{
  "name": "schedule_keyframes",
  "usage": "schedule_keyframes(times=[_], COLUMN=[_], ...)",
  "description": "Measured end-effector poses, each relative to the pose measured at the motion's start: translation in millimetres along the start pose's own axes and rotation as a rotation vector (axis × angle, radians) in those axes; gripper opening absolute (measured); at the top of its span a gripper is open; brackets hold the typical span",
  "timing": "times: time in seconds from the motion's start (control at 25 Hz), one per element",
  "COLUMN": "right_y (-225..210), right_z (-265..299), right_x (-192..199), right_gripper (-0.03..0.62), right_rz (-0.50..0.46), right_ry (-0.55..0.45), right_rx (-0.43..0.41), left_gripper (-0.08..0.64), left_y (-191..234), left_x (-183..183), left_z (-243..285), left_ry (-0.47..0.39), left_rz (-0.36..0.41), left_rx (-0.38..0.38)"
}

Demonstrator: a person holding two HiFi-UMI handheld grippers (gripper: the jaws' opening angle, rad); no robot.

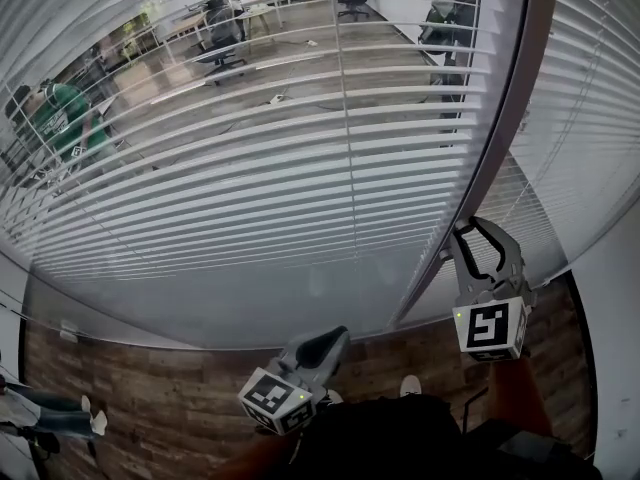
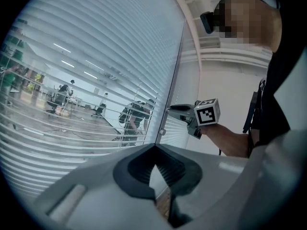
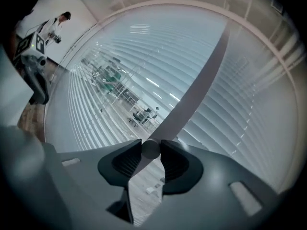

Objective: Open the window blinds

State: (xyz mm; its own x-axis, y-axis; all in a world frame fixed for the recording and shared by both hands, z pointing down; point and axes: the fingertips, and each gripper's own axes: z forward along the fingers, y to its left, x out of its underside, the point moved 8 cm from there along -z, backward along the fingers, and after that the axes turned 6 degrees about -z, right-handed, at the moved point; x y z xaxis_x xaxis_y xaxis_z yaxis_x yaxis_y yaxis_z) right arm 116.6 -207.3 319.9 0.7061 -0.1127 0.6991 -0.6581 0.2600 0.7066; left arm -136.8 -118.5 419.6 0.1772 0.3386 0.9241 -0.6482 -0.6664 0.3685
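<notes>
White slatted blinds hang over a glass wall, their slats tilted enough to show an office beyond. A dark window post divides them from a second blind at the right. My right gripper reaches to the post at blind height. In the right gripper view its jaws are shut on a round grey wand end of the blinds. My left gripper hangs lower, away from the blinds, and its jaws meet at the tips with nothing between them.
Wooden floor lies below the glass, with another person's legs at the lower left edge. Behind the glass are desks, office chairs and a person in green.
</notes>
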Motion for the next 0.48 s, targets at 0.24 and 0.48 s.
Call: schedule_keyframes(times=[0.24,0.48], right_y=[15.3,18.2], right_z=[-1.9,6.9], right_x=[0.4,11.9], right_gripper=[0.149,0.149], right_rz=[-0.234,-0.250], right_ry=[0.046,0.051], right_rx=[0.063,0.073], left_gripper=[0.000,0.000], left_y=[2.7,6.2], left_x=[8.2,11.4], left_z=[-7.5,1.8], left_ry=[0.000,0.010], left_rz=[0.003,-0.001], left_rx=[0.005,-0.002])
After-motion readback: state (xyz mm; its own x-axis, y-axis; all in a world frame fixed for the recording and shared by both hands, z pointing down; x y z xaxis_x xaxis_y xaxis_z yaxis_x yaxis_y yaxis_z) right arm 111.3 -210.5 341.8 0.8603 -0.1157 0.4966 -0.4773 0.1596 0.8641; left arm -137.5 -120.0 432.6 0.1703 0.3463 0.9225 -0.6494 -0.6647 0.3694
